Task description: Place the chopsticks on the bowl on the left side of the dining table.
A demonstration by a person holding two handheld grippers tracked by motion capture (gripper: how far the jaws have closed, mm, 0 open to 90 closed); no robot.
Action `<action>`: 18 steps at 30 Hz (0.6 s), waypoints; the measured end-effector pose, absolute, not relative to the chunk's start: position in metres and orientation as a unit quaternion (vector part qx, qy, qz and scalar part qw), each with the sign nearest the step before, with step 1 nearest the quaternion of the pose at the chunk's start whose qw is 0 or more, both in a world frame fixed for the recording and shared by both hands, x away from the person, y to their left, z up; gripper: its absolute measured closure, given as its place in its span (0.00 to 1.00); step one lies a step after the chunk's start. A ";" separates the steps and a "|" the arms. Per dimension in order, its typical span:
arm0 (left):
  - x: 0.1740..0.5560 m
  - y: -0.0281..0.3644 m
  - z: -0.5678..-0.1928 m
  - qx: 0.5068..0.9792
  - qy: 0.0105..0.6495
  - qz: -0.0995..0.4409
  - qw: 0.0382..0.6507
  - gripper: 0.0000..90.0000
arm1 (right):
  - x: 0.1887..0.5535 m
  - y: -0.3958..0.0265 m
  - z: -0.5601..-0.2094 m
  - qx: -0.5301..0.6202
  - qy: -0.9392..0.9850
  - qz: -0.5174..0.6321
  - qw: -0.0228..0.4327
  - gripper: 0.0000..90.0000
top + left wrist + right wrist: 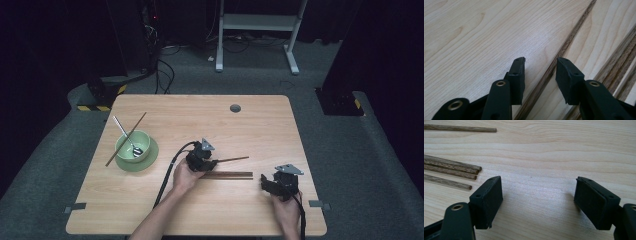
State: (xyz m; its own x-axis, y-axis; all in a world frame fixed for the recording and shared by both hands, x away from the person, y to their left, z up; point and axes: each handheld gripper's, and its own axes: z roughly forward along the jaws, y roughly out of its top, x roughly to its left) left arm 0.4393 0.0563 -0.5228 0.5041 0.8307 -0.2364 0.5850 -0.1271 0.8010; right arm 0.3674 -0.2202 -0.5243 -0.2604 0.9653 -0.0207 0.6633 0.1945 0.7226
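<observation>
A single brown chopstick (235, 159) lies on the wooden table (200, 120) near its middle. My left gripper (207, 162) is lowered over the chopstick's left end. In the left gripper view the chopstick (571, 35) runs diagonally between the jaws of that gripper (540, 62), with a gap on both sides, so the pads are not pressing on it. Just below it lie several more chopsticks (230, 175) side by side. My right gripper (265, 184) rests to their right, open (537, 182) with only bare table between its fingers.
A green bowl (127, 152) on a green plate (152, 156) stands at the left, holding a metal spoon (125, 134). Another chopstick (141, 119) leans across the bowl. A round grommet (235, 108) sits near the far edge. In the right gripper view the chopstick ends (451, 168) lie at the left.
</observation>
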 end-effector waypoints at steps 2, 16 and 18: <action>0.440 0.056 -0.523 0.732 0.485 0.135 0.459 0.67 | 0.367 -0.220 -0.524 0.556 0.732 0.306 0.247 0.25; 0.447 0.065 -0.523 0.732 0.484 0.145 0.456 0.83 | 0.367 -0.220 -0.524 0.556 0.732 0.306 0.247 0.25; 0.448 0.066 -0.523 0.731 0.487 0.145 0.456 0.84 | 0.367 -0.220 -0.524 0.556 0.732 0.306 0.247 0.25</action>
State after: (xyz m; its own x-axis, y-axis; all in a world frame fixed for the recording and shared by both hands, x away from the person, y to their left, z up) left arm 0.4476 0.0660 -0.5234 0.4839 0.8440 -0.2311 0.5793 -0.1111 0.8075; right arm 0.3673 -0.2202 -0.5243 -0.2604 0.9653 -0.0208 0.6634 0.1945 0.7226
